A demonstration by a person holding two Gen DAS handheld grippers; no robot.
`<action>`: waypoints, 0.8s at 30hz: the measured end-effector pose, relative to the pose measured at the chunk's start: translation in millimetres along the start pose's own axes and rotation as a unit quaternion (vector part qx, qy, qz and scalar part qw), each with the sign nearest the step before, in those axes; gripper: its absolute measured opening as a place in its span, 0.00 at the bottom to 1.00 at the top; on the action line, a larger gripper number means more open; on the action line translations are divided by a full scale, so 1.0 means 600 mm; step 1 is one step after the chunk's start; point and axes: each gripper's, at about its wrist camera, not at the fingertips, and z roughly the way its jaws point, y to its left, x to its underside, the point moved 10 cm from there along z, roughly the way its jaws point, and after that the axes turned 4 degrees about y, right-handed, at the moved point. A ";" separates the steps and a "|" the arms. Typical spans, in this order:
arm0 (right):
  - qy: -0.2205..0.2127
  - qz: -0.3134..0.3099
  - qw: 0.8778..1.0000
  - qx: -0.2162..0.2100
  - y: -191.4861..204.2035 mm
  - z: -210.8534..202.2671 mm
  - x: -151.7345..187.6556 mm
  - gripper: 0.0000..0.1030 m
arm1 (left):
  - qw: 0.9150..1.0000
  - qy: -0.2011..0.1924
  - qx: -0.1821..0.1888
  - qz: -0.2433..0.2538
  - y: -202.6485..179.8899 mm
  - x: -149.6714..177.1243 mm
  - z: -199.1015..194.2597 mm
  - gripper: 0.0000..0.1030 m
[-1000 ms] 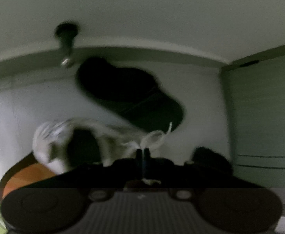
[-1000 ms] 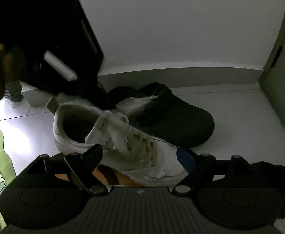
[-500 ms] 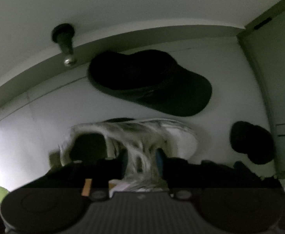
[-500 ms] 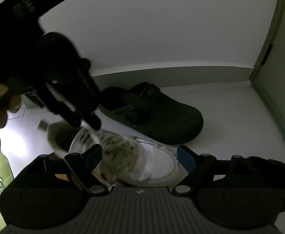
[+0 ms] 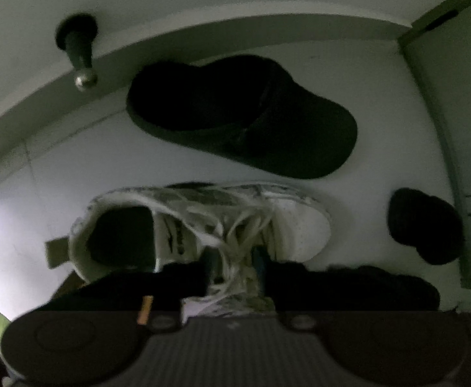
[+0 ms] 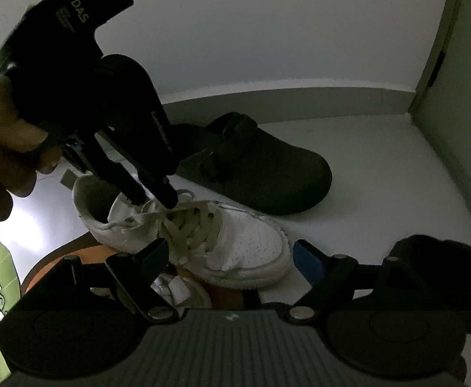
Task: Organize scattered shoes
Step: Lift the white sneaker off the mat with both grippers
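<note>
My left tongs [image 6: 153,201] are pointing almost straight down onto the white sneaker [image 6: 203,242], tips right at the top of the tongue among the laces [image 5: 232,235]. The jaws are closing as I speak, and from the left wrist view a bundle of lace and the tongue runs up between the two fingers. Whether the pads are actually biting on it yet, I can't tell; it's dim and a bit blurred down there.

My hand [image 6: 6,148] is wrapped around the left handle, at the left edge of the right wrist view.

The sneaker sits on the pale floor [image 6: 380,167], toe pointing right, heel opening facing left. Its heel end seems to overlap something orange-brown and rounded [image 6: 84,258] beneath it. Just behind the sneaker, close to the skirting board [image 6: 300,103], lies a black clog [image 6: 267,171], toe also to the right, near the sneaker but not touching as far as I can see.

Right tongs [image 6: 232,256] are spread wide, gripping nothing, hovering low in front of the sneaker with its toe showing between the two fingers. Another dark shoe [image 6: 442,271] sits off to the right, partly hidden behind my right finger. A second white shoe [image 6: 177,290] peeks out just under the near edge. A door stop [image 5: 80,54] sticks out from the wall.
</note>
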 end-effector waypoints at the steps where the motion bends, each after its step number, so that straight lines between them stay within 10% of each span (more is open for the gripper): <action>1: 0.002 0.002 1.000 -0.001 0.000 0.001 0.002 0.85 | 1.000 0.000 -0.001 0.001 -0.002 -0.001 0.003 0.21; 24: -0.015 0.022 1.000 -0.017 -0.004 0.006 0.003 0.86 | 0.997 -0.053 0.034 -0.038 0.023 -0.015 -0.043 0.09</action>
